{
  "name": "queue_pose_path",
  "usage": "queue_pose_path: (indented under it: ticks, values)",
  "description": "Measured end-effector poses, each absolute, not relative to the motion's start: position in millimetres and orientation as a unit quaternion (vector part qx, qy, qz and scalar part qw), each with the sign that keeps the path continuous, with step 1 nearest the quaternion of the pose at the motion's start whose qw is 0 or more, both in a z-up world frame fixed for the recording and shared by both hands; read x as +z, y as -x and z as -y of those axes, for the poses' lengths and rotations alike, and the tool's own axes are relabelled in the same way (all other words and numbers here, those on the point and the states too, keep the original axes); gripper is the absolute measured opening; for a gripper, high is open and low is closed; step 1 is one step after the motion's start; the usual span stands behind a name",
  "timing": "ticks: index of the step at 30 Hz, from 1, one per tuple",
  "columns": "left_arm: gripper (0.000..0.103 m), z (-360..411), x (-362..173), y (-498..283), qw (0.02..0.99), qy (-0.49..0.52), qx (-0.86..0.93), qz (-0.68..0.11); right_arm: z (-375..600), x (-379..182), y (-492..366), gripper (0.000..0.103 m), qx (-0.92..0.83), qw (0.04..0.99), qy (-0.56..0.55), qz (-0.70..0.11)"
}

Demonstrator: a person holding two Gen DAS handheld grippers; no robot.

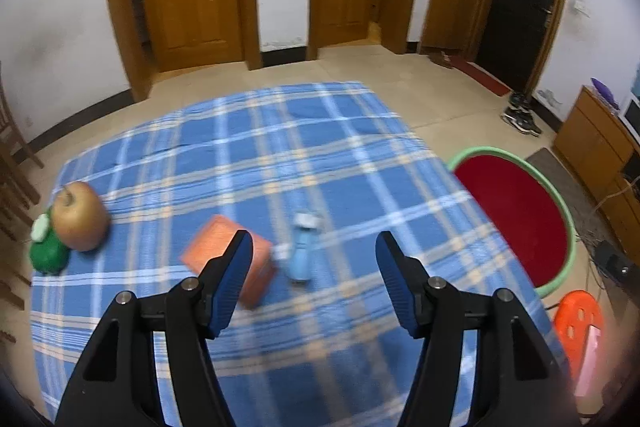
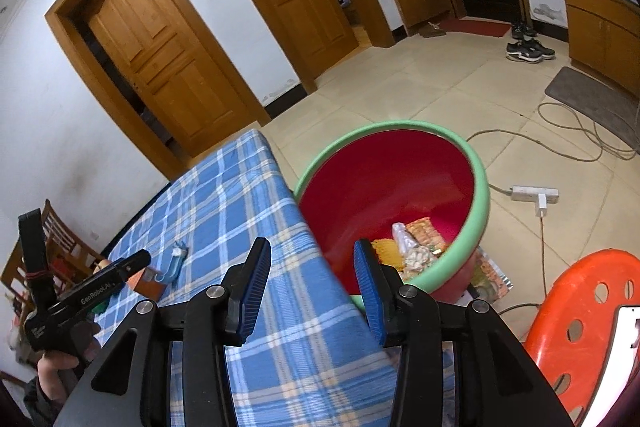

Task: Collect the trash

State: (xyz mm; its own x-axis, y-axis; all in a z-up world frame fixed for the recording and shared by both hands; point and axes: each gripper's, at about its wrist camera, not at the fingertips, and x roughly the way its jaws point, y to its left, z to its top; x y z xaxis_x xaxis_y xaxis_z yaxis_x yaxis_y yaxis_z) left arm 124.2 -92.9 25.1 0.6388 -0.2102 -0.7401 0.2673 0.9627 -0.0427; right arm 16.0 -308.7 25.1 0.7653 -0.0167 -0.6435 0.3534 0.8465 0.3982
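On the blue plaid tablecloth [image 1: 344, 155] lie an orange box [image 1: 224, 247] and a small light-blue wrapper [image 1: 302, 247]. My left gripper [image 1: 314, 241] hovers above them, open and empty, its left finger overlapping the box in view. My right gripper [image 2: 312, 247] is open and empty over the table's right edge, beside the red basin with a green rim [image 2: 400, 167]. The basin holds several wrappers [image 2: 416, 247]. In the right wrist view the left gripper [image 2: 132, 267] reaches over the orange box [image 2: 146, 281] and the blue wrapper [image 2: 176, 259].
An apple [image 1: 80, 217] and a green toy [image 1: 48, 251] sit at the table's left edge. The basin [image 1: 516, 211] stands on the floor right of the table. An orange plastic stool [image 2: 580, 323], a power strip [image 2: 534, 193], cables and a wrapper [image 2: 490, 277] lie on the floor.
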Motion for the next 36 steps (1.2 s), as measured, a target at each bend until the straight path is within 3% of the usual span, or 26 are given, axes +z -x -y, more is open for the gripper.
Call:
queue_pose_path:
  ticks: [7,21,23,24,36]
  values:
    - [0.072,64,15,-136,0.905,-0.039,-0.104,-0.412,294,25,-28,0.044,-0.093,0.904,-0.245,-0.338]
    - [0.073,42,-16,-156,0.896,-0.006,-0.107,-0.431,262,21,-57,0.044,-0.073,0.903,-0.216,-0.364]
    - [0.068,39,-19,-156,0.896,-0.003,-0.110,-0.431,257,20,-62,0.044,-0.069,0.903,-0.213,-0.368]
    - [0.061,38,-20,-156,0.896,-0.003,-0.110,-0.429,254,19,-64,0.044,-0.067,0.902,-0.210,-0.371]
    - [0.060,4,-15,-152,0.913,0.016,-0.056,-0.405,211,8,-102,0.044,-0.029,0.900,-0.183,-0.395]
